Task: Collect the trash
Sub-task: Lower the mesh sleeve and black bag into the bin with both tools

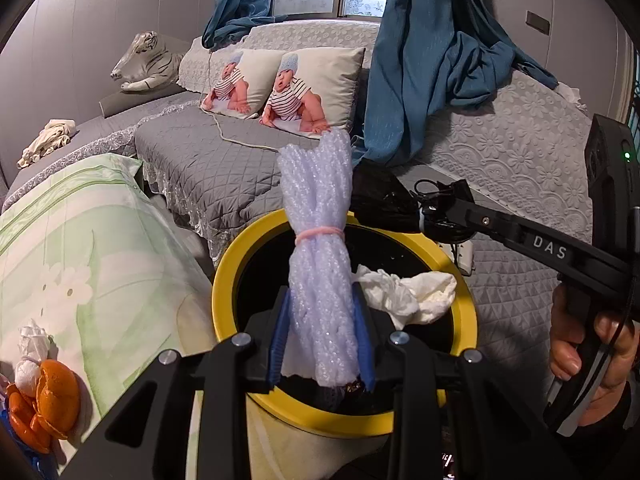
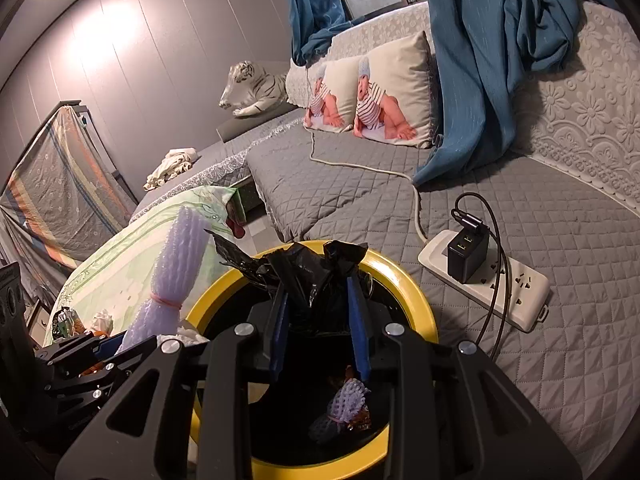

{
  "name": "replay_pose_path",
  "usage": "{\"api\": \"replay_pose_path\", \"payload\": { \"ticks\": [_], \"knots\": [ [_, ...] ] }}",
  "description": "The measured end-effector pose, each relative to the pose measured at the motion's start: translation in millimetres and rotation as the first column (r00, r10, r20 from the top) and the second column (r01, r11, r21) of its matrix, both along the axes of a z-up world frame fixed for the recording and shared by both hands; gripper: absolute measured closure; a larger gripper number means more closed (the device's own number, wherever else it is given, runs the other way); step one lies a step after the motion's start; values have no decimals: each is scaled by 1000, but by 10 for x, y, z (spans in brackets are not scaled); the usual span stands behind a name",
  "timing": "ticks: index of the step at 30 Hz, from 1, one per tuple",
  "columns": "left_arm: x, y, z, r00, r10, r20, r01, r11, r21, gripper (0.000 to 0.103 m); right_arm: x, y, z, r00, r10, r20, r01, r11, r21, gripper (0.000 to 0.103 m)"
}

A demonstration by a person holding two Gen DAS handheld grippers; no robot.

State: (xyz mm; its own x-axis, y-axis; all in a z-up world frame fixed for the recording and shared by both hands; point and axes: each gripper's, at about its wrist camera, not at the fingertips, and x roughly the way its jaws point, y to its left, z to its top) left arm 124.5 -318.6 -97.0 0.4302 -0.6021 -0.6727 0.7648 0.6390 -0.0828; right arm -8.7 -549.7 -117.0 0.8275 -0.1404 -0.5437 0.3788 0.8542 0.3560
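My left gripper [image 1: 323, 320] is shut on a lilac foam net bundle [image 1: 320, 240] tied with a pink band, held upright over the yellow-rimmed bin [image 1: 224, 280]. A crumpled white tissue [image 1: 408, 292] lies at the bin's rim beside it. My right gripper [image 2: 318, 300] is shut on the black bin liner [image 2: 312, 276] at the bin's far edge [image 2: 416, 296]; it also shows in the left wrist view [image 1: 424, 216]. Another lilac foam net [image 2: 344, 404] lies inside the bin. Orange peel [image 1: 48, 400] and a white tissue ball [image 1: 30, 356] lie on the green pillow.
A green floral pillow [image 1: 80, 248] lies left of the bin. A grey quilted bed [image 2: 360, 184] lies behind, with a white power strip and black charger [image 2: 480, 276], baby-print cushions [image 1: 308, 88], a toy tiger [image 1: 148, 60] and blue curtains [image 1: 432, 60].
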Motion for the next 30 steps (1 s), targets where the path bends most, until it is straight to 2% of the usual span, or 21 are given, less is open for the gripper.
{"api": "replay_pose_path", "payload": {
  "ticks": [3,5,7,9,12,20,25,30],
  "knots": [
    [4,-7,-12,1000,0,-3,0,1000,2,75,28,-23,-27,1000,-7,-12,7,1000,2,75],
    [15,2,-20,1000,10,-8,-10,1000,1,67,30,-28,-36,1000,-8,-14,9,1000,8,74],
    [31,24,-19,1000,28,-10,-28,1000,-3,52,36,-35,-45,1000,-9,-20,9,1000,13,65],
    [48,52,-16,999,39,-14,-39,999,-12,50,31,-57,-54,1000,-19,-21,19,1000,17,63],
    [76,102,10,998,59,-15,-60,998,-26,36,10,-82,-45,999,-33,-17,33,999,15,56],
    [255,401,191,990,140,-36,-143,983,-119,21,-143,-132,82,996,-80,47,80,997,12,47],
    [386,698,438,973,231,-5,-228,956,-184,15,-238,-31,253,988,-62,143,64,998,-8,38],
    [499,1052,705,945,324,38,-307,924,-228,12,-238,147,463,976,-10,217,19,999,-40,30]
  ]
}}
